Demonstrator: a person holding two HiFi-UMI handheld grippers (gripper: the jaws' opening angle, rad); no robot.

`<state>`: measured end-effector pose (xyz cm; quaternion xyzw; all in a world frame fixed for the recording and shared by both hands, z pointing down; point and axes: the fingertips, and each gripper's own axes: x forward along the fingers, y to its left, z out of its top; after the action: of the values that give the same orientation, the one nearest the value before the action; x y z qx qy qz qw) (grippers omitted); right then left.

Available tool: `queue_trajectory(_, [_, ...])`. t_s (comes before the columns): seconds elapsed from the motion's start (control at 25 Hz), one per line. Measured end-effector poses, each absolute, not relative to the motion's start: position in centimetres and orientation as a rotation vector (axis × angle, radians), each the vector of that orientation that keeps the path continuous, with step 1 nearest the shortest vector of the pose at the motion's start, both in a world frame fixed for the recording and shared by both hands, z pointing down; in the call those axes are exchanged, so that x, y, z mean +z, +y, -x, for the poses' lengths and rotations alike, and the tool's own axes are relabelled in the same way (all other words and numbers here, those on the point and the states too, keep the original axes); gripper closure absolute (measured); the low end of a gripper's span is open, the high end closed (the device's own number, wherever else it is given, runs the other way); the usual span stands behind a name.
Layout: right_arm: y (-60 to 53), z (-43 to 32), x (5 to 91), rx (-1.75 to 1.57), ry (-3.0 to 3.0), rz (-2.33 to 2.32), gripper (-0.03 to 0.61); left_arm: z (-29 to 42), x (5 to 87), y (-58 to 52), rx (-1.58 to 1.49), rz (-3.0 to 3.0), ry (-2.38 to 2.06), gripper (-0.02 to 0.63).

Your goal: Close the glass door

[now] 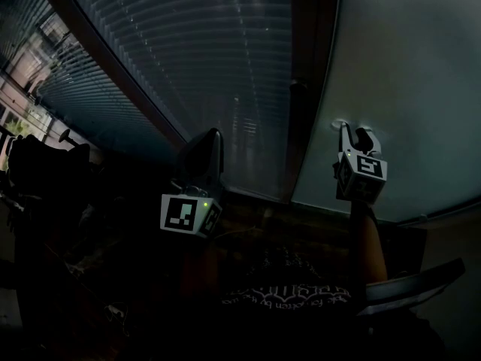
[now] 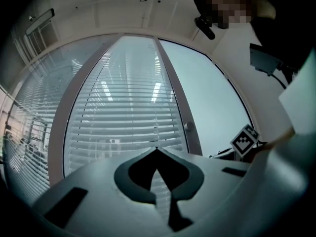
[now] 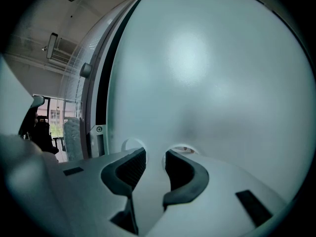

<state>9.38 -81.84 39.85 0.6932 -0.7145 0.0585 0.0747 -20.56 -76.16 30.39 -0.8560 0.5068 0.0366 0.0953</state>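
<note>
The glass door (image 1: 398,89) is a pale frosted pane filling the right of the head view and most of the right gripper view (image 3: 207,73). My right gripper (image 1: 355,130) points at it with its tips at or right against the pane. Its jaws (image 3: 154,152) stand apart with nothing between them. A dark gap (image 3: 102,88) runs along the door's left edge beside the frame. A round knob (image 1: 298,87) (image 3: 85,70) sits on the dark upright post. My left gripper (image 1: 214,134) hangs to the left, in front of the blinds, its tips (image 2: 156,149) meeting, empty.
A window with horizontal blinds (image 1: 203,43) (image 2: 123,107) stands left of the post. Dark furniture (image 1: 45,164) lies at the far left. The person's patterned garment (image 1: 293,277) shows below. The right gripper's marker cube (image 2: 245,139) shows in the left gripper view.
</note>
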Motion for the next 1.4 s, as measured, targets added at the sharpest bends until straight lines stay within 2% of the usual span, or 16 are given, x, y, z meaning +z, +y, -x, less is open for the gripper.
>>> queue_trajectory(0.52, [-79.8,-8.9,39.6,0.128,-2.161,-1.993,0.459,19.9,30.7,-75.2,0.1,2.556,1.466,0.612])
queue_trajectory(0.96, [-75.6,-7.5,33.6,-0.049,-2.319,-1.985,0.463,18.0,29.4,-73.7,0.089,2.553,1.443,0.612])
queue_trajectory(1.04, [-75.0,-7.3,32.9,-0.094,-2.322,-1.984,0.488,18.0,29.3,-73.5,0.081,2.55,1.456,0.612])
queue_trajectory(1.16, [-73.9,-7.3,31.6,-0.145,-2.324,-2.021,0.557,17.8,29.1,-73.2,0.082,2.551,1.464,0.612])
queue_trajectory(1.4, [-72.2,-7.5,28.8,-0.22,-2.362,-2.05,0.575,17.4,28.6,-72.4,0.102,2.558,1.488,0.612])
